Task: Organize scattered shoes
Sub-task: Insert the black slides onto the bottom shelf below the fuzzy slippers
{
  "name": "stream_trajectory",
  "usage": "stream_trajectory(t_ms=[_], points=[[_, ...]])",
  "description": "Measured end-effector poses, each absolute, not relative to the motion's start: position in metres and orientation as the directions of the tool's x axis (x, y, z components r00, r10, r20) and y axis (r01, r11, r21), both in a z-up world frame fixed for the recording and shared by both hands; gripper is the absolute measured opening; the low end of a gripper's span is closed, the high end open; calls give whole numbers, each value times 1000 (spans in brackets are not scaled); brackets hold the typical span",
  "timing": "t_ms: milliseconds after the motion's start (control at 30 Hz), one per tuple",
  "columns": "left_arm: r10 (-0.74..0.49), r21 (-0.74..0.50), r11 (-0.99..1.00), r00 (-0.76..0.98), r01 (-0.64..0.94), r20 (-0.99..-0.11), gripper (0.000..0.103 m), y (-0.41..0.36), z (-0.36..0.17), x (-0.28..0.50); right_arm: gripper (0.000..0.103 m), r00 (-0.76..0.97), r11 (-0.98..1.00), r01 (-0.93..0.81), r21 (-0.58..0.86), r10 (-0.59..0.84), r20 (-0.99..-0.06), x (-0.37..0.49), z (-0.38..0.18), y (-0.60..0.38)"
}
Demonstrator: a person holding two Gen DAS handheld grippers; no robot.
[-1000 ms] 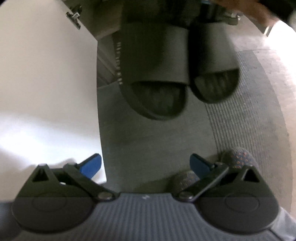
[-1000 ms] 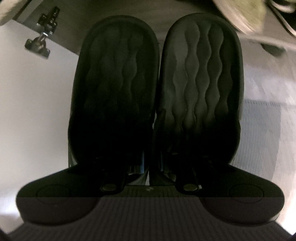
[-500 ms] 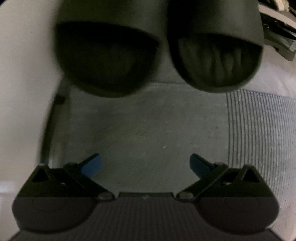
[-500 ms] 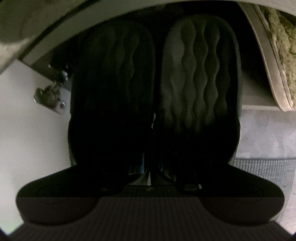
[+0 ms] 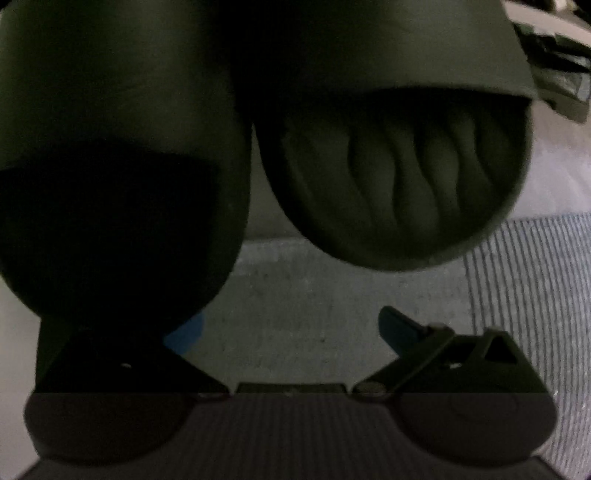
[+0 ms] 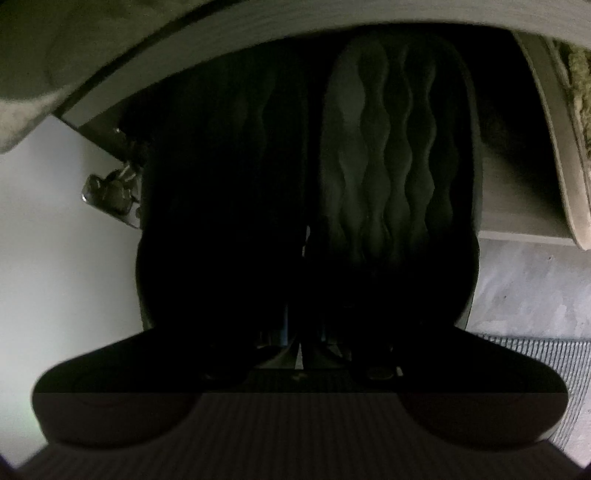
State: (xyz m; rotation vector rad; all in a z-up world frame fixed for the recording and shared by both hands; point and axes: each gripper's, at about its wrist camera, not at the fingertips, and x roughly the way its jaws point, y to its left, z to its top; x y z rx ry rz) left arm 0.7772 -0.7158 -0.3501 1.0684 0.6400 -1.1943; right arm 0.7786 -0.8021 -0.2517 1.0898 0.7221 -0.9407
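Slides, black and paired (image 6: 314,206), are held side by side in the right tool (image 6: 299,343), whose jaws are pinched nearly closed on the two inner heel edges where the pair meets. Their long axes are seen running straight away from that tool, soles up toward its camera, the wavy tread plain on the right-hand slide (image 6: 391,158) and lost in shadow on the other. Toes are pointed into the dark opening under a shelf board (image 6: 332,22), so the pair is judged to be on its way into the cabinet, toe first and along its own length. A hinge (image 6: 110,195) is seen just beside the left-hand slide, on the white door (image 6: 55,258); that side is the tight one.

From the left wrist view, the same pair (image 5: 399,173) is met from the open-toe end, hanging above the grey floor (image 5: 306,306) and a ribbed mat (image 5: 528,295). The left tool (image 5: 291,332) is spread wide and carries nothing; one blue pad (image 5: 186,330) is half hidden behind a toe, the other (image 5: 397,328) stands clear. The left tool lies close under the toes, but the carrying is done by the right. Whether the slides touch the shelf floor yet cannot be told.
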Motion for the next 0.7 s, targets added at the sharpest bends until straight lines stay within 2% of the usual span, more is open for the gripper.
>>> stream_trajectory(t_ms=[167, 233, 433, 533, 633, 667, 700], points=[[-438, 279, 45, 270, 959, -857, 96, -707, -337, 768, 19, 432, 168, 902, 398, -308, -848, 762, -251, -800], [-453, 253, 32, 240, 967, -859, 91, -701, -329, 759, 20, 430, 173, 903, 394, -335, -838, 755, -252, -800], [-473, 189, 56, 193, 980, -860, 83, -689, -309, 748, 21, 452, 197, 892, 407, -435, -779, 725, -254, -801], [-457, 203, 69, 212, 977, -864, 80, -684, -304, 745, 21, 465, 206, 885, 418, -453, -761, 717, -255, -801], [-447, 223, 53, 223, 973, -866, 78, -683, -302, 745, 27, 498, 238, 867, 438, -462, -734, 707, -255, -802], [-448, 226, 52, 225, 973, -865, 78, -685, -297, 743, 34, 508, 247, 861, 444, -463, -727, 703, -253, -802], [-458, 217, 50, 215, 975, -863, 81, -684, -291, 742, 34, 513, 248, 858, 450, -465, -722, 699, -253, -803]])
